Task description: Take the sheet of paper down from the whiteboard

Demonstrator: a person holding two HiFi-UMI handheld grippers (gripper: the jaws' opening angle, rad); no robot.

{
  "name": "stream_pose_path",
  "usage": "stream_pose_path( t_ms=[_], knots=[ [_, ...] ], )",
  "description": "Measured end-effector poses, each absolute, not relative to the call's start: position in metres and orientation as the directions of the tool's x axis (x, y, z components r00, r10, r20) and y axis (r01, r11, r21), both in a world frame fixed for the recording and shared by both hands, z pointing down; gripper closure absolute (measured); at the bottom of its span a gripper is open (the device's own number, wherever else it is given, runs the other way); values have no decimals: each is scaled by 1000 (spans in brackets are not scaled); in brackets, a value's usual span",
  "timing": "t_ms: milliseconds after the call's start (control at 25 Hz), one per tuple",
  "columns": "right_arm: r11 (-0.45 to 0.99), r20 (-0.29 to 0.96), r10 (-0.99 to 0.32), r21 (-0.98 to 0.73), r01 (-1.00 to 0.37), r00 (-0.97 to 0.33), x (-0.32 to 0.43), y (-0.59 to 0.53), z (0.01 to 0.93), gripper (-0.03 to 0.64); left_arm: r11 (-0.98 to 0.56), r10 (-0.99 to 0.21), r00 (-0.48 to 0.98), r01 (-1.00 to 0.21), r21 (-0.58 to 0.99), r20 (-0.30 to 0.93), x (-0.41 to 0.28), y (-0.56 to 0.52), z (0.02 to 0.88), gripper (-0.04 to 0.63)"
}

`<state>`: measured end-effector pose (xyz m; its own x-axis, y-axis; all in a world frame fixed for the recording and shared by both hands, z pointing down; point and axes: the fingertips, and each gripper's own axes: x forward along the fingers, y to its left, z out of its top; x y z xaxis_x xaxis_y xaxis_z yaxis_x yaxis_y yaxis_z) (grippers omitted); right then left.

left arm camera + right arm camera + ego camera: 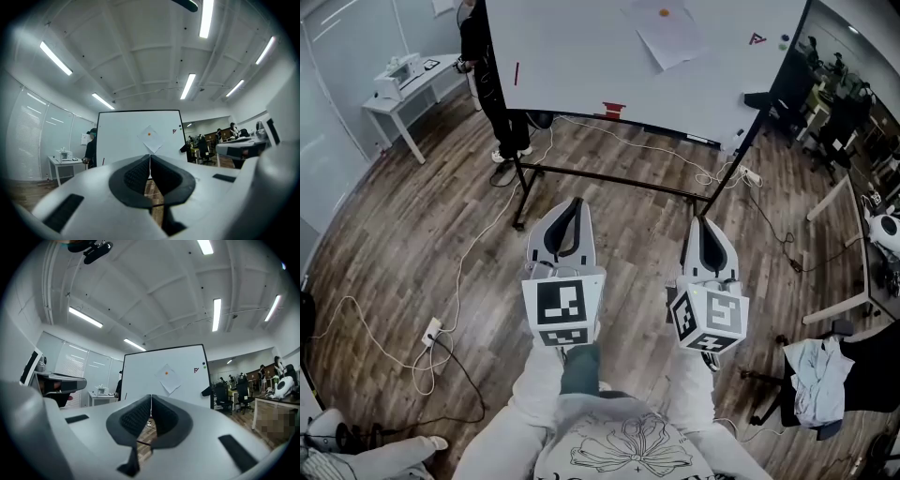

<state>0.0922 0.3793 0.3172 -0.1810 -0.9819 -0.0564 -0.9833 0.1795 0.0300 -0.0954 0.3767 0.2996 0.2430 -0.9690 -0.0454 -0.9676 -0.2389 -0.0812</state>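
Note:
A white sheet of paper hangs tilted on the whiteboard, pinned by an orange magnet. The same paper shows ahead in both gripper views. My left gripper and right gripper are held side by side over the wooden floor, well short of the board. Both point toward it. Each has its jaws pressed together with nothing between them.
A person in black stands at the board's left edge. A white table with a machine is at far left. The board's black frame and cables cross the floor. Desks and chairs stand at right.

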Motion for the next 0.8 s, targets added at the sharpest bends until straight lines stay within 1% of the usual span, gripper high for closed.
stream_pose_path(
  t_ms=[280,560,800],
  knots=[
    [163,-57,-985,34,-986,-165,91,296,321,614,-250,-966,254,-965,-82,-42,-99,291,305,589],
    [129,-80,-988,47,-991,-133,86,190,302,614,-286,-954,292,-954,-89,-64,-100,178,286,589],
    [107,-98,-989,53,-993,-112,80,112,292,612,-286,-952,294,-953,-99,-82,-114,97,274,589]
  ],
)
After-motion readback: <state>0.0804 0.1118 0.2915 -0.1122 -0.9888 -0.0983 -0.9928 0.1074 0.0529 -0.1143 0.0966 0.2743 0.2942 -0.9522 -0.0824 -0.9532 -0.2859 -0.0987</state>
